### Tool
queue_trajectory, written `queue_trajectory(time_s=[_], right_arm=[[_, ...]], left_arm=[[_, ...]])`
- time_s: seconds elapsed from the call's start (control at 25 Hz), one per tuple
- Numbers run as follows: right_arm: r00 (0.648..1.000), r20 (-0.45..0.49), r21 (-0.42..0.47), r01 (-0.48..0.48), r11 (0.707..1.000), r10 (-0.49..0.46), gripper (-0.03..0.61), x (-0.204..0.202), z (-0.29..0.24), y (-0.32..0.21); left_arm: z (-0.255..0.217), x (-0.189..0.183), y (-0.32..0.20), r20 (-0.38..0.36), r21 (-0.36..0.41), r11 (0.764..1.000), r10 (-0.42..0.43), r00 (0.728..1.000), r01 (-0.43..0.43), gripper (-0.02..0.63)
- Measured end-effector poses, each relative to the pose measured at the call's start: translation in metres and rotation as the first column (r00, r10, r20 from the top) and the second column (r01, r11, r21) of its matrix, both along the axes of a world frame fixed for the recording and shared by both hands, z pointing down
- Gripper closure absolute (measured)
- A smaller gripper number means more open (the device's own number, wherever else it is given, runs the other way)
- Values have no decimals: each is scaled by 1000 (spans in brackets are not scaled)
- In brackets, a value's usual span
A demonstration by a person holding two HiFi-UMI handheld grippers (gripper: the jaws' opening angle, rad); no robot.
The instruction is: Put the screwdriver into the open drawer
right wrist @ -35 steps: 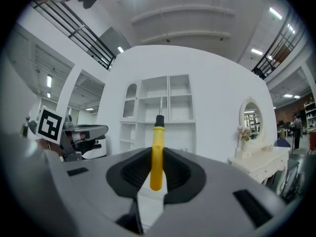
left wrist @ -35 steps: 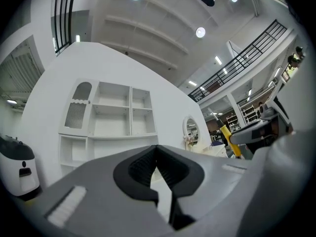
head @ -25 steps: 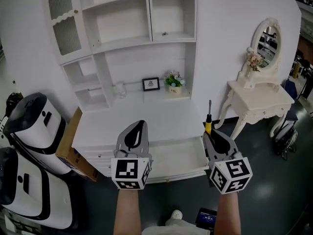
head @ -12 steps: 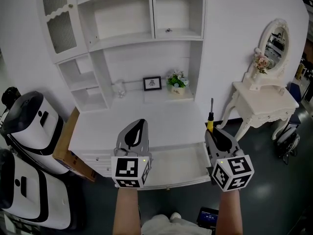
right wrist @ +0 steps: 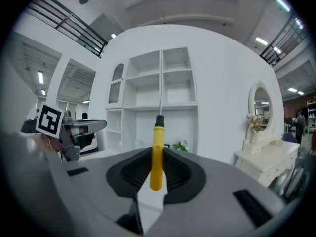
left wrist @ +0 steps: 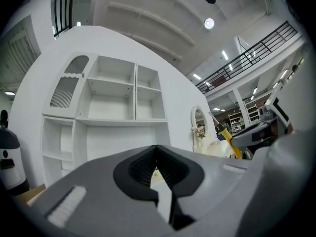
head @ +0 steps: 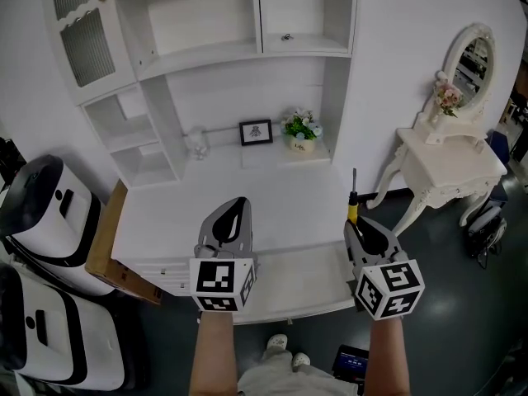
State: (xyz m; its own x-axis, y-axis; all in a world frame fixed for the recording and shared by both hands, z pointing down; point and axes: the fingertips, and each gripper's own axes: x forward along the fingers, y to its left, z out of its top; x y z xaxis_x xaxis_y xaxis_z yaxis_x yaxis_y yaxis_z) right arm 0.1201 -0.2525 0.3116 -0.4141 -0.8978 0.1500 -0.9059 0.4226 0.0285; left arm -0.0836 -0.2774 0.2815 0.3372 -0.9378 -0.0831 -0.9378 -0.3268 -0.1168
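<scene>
A: How is the light?
B: Bright and even from overhead; ceiling lamps flare as white spots at the top of the left gripper view, and the white cabinet is almost washed out in the head view
A: And sharpness?
B: Both gripper views bend hard toward black corners, and the near body of the left gripper is soft

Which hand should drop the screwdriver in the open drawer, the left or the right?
The right. The right tool grips the screwdriver by its yellow handle, near the right end of the open drawer. The left tool is shut on nothing, so it would first need a handover.
</scene>
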Motion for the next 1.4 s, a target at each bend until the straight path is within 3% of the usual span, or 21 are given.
queue_trajectory(time_s=[0.32, 0.8, 1.4], right_arm=[[1000, -15, -126, -10, 992, 9, 503, -9, 57, -23], [999, -35, -296, 1, 955, -12, 503, -23, 131, -31], [998, -36, -497, 32, 867, -58, 503, -32, 216, -10]], left_arm=[[46, -4, -27, -9, -95, 995, 20, 1000, -20, 604], [116, -8, -49, -26, -236, 971, 26, 999, -32, 604], [187, -10, -36, -36, -372, 928, 21, 999, -32, 604]])
